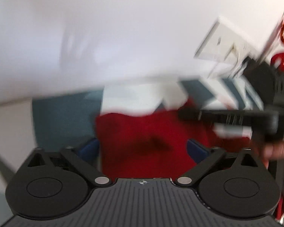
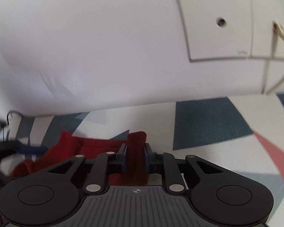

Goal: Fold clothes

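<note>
Red cloth (image 2: 136,151) sits pinched between the right gripper (image 2: 135,152) pads, a corner standing up; left gripper (image 1: 143,148) spread wide over the garment, gripping nothing; bedsheet (image 2: 208,121) beneath; folding seems barely begun.

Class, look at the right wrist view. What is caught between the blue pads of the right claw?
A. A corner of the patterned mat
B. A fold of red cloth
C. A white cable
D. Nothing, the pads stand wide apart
B: in the right wrist view the right claw has its blue pads pressed on a raised fold of the red cloth.
</note>
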`<state>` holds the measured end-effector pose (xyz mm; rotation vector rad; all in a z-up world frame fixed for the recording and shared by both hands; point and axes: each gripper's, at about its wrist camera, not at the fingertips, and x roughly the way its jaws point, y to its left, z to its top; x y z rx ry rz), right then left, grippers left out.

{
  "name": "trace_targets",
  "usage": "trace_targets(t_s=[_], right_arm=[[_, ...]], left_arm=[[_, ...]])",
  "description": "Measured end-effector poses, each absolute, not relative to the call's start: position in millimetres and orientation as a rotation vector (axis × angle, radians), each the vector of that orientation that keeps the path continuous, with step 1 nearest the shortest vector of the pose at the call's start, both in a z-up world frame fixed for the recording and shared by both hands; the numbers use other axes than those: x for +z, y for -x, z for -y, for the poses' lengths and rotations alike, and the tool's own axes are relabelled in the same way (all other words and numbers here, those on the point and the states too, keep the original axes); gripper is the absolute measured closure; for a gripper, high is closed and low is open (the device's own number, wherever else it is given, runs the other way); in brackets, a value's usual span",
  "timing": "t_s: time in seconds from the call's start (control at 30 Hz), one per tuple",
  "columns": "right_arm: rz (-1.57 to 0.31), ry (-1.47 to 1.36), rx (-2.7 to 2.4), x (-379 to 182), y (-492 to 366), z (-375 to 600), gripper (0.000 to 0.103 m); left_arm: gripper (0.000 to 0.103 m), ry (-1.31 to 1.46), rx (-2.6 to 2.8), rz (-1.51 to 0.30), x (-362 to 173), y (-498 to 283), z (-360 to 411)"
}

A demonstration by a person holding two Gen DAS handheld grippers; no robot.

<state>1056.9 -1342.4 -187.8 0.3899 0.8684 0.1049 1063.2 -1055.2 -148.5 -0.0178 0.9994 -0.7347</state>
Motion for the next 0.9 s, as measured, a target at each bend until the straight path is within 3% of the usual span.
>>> trace_targets(t_s=[0.07,0.1,0.27,0.47,0.57,0.67,0.73,0.9], right_arm=[[-0.867,-0.412,0.091,-188,-1055,1343,0.092],[-0.867,-0.408,0.074,-186,-1053,1342,0.093],[-0.778,-0.324,0.095,-157,-1032,1333,0.094],[-0.698,-0.292,0.126,-135,-984,1334,0.094],[-0.679,-0.228,0.169,-133,-955,1328,0.094],[-0.724,-0.162,0.171,-143,-944,1321,0.094],[-0.736,-0.194,0.151,-152,-945,1323,0.094],[-0.712,-0.313,0.097,-162,-950,1330,0.094]], left_arm=[[0.043,0.041,-0.699,-1.032,-148,-1072,1060],[0.067,0.050,-0.676,-1.039,-146,-1075,1060],[0.082,0.011,-0.665,-0.943,-128,-1057,1045],[0.082,-0.179,-0.803,-0.729,-91,-1011,1032],[0.081,-0.229,-0.871,-0.796,-99,-1000,1031],[0.060,-0.232,-0.813,-0.842,-110,-1007,1038],[0.038,-0.175,-0.759,-0.861,-117,-1023,1043],[0.036,-0.051,-0.748,-1.050,-142,-1059,1066]])
